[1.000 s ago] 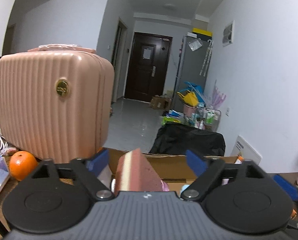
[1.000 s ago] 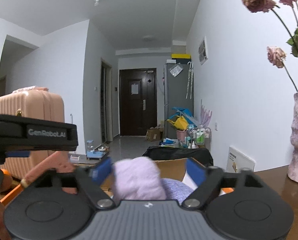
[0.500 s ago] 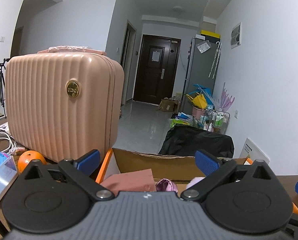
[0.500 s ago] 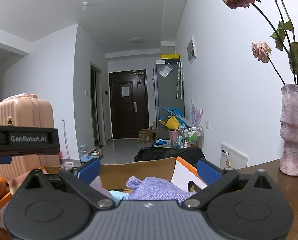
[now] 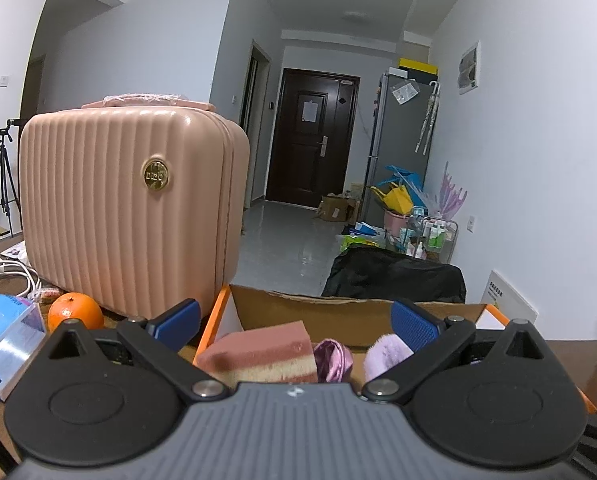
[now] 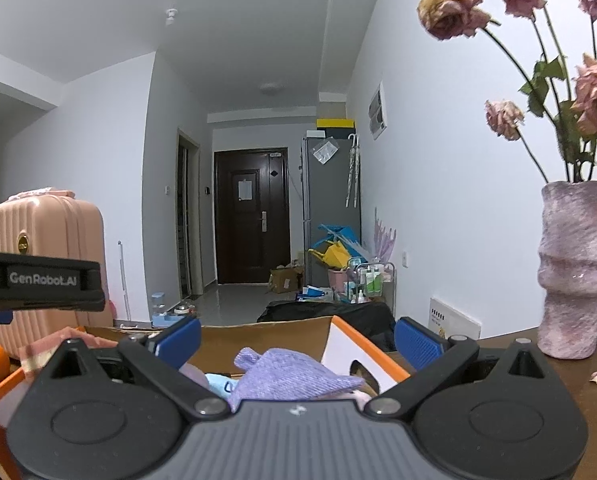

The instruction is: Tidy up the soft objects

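- Left tool [image 5: 294, 322] spread wide, nothing between its blue pads, over the open cardboard box [image 5: 338, 312] on the desk [image 6: 578, 396].
- Right tool [image 6: 296, 336] also wide, gripping nothing; its jaws have just been opening, now at full spread.
- Soft things lie in the box: pink-and-yellow sponge [image 5: 258, 354], shiny purple cloth [image 5: 332, 358], fluffy lilac piece [image 5: 386, 354].
- Right view: purple knit item [image 6: 282, 376] on top, light blue piece [image 6: 218, 384] just beside it.
- Pink suitcase [image 5: 130, 216] left of box, orange [image 5: 75, 314] in front of it.
- Vase [image 6: 576, 268] with dried roses on the right.
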Demonstrator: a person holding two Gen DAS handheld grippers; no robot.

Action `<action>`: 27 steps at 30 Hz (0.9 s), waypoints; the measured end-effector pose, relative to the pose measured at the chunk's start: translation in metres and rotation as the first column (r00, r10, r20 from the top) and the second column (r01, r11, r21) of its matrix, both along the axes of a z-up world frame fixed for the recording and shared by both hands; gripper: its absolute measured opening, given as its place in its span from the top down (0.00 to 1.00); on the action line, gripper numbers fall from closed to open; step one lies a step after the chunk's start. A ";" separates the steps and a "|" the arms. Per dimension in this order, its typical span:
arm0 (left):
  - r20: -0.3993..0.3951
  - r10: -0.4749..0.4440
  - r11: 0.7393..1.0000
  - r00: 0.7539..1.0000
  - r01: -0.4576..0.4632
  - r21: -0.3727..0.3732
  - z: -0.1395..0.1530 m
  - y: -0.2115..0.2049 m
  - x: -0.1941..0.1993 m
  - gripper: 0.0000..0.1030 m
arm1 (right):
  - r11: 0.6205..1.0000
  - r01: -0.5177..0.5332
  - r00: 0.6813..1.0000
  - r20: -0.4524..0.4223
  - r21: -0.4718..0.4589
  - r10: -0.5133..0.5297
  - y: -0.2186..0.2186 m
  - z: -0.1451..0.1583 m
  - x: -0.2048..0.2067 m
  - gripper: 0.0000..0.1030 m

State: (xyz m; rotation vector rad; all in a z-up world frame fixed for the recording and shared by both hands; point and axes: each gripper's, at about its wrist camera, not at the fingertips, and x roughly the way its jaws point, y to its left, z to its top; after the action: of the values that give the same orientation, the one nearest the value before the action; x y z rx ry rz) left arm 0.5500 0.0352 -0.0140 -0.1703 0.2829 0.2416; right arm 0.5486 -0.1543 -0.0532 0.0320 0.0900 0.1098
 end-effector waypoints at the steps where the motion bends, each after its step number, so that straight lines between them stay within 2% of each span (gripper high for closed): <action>1: 0.001 -0.002 1.000 1.000 0.002 0.002 0.000 -0.001 -0.003 0.00 | 1.000 0.002 1.000 0.004 -0.002 -0.002 -0.002 0.000 -0.004 0.00; 27: 0.012 -0.093 0.993 0.996 0.092 0.070 0.000 -0.024 -0.130 0.00 | 0.999 0.046 0.999 0.010 -0.026 -0.045 -0.045 0.001 -0.144 0.00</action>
State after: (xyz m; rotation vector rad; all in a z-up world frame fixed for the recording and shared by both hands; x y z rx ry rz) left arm 0.4203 0.0111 -0.0139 -0.0902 0.2662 0.1575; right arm 0.4046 -0.1990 -0.0522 0.0069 0.0816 0.0632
